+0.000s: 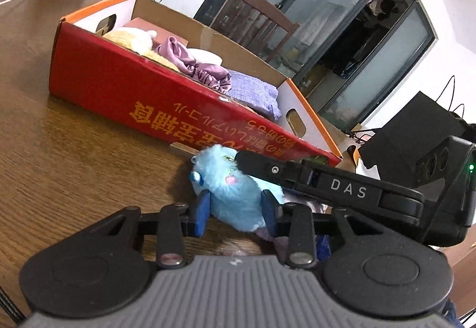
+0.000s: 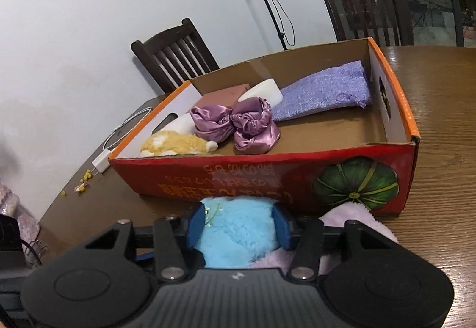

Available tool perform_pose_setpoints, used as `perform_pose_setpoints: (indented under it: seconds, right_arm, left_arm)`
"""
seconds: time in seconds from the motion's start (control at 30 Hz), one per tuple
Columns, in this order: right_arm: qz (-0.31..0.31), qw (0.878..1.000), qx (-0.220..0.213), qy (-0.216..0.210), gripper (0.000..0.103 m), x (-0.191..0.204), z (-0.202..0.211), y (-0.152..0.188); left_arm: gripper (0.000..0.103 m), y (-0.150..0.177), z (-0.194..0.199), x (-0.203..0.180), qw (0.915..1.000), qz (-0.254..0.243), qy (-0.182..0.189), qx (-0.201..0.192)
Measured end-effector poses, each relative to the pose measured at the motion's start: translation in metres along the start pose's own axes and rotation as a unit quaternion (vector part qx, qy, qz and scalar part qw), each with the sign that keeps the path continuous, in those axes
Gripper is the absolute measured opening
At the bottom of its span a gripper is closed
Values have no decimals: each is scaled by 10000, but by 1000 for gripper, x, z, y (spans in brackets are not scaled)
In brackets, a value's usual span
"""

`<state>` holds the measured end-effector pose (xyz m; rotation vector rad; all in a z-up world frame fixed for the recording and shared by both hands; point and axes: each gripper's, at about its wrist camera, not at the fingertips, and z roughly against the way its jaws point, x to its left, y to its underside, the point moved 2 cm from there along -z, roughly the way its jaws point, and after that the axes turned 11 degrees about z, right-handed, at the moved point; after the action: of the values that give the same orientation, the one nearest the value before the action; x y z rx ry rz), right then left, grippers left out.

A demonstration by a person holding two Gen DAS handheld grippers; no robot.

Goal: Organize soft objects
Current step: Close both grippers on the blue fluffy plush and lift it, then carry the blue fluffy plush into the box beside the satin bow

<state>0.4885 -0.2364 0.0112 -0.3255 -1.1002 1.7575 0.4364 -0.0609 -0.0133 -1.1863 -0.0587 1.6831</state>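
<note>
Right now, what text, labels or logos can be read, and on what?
"DAS": white letters on the right gripper arm, left wrist view.
Orange Japanese print on the red box front: upside down, too blurred to read.
Small white logo on each gripper body: not legible.

— What carries it all?
— A brown wooden table (image 2: 440, 108), with a red cardboard box (image 2: 267, 176) on it.
— Anything else?
— A blue plush toy (image 1: 235, 194) beside the box (on a lilac fluffy cloth (image 2: 357, 216)), a white cable (image 2: 125, 128), yellow crumbs (image 2: 84, 179).
</note>
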Motion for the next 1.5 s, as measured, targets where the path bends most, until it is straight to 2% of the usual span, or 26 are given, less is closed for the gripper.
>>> perform_pose_setpoints:
  seconds: [0.1, 0.17, 0.27, 0.33, 0.4, 0.53, 0.63, 0.7, 0.87, 1.07, 1.17, 1.23, 1.27, 1.3, 1.4, 1.5]
  right_arm:
    - [-8, 9998, -153, 130, 44, 8, 13, -3]
    - [73, 9988, -445, 198, 44, 20, 32, -6]
    - [266, 9954, -899, 210, 44, 43, 76, -1]
    - [175, 9942, -1054, 103, 44, 53, 102, 14]
    - [60, 9945, -1044, 21, 44, 62, 120, 39]
    - [-237, 9968, -760, -7, 44, 73, 140, 91]
    - [-336, 9980, -544, -26, 44, 82, 150, 122]
    - [-368, 9980, -520, -58, 44, 85, 158, 136]
    - [-404, 9972, -613, 136, 49, 82, 176, 151]
    - [-551, 9966, -602, 121, 49, 79, 170, 159]
    - [-643, 9964, -546, 93, 49, 77, 159, 163]
    - [-694, 9961, -551, 8, 48, 75, 153, 164]
    - [-750, 9956, -557, -72, 46, 73, 150, 164]
    - [-788, 9952, -548, -166, 37, 72, 148, 164]
    - [-880, 9943, -544, -271, 35, 69, 144, 161]
    - [-898, 9935, -644, -260, 35, 65, 147, 145]
  left_arm:
    - [37, 1, 16, -11, 9996, -167, 107, -212]
    - [38, 4, 37, -24, 9983, -340, 282, -382]
    - [38, 18, 77, -43, 9925, -997, 464, -538]
    - [39, 35, 97, -47, 9895, -1255, 517, -489]
    - [39, 55, 112, -43, 9895, -1318, 538, -267]
    - [39, 100, 134, -32, 9913, -1238, 430, 135]
    - [40, 118, 142, -20, 9929, -1088, 369, 295]
    - [51, 122, 146, -13, 9939, -997, 366, 299]
    - [58, 122, 159, -10, 9943, -1000, 320, 203]
    - [59, 120, 157, -6, 9957, -904, 169, -89]
    - [57, 117, 146, 0, 9974, -710, 139, 31]
    - [44, 119, 139, 0, 9971, -662, 282, 249]
    - [34, 121, 136, 0, 9964, -708, 351, 319]
    - [34, 123, 134, -1, 9961, -758, 349, 286]
    - [33, 123, 132, -2, 9963, -770, 370, 121]
    - [33, 104, 130, -13, 9956, -764, 549, 2]
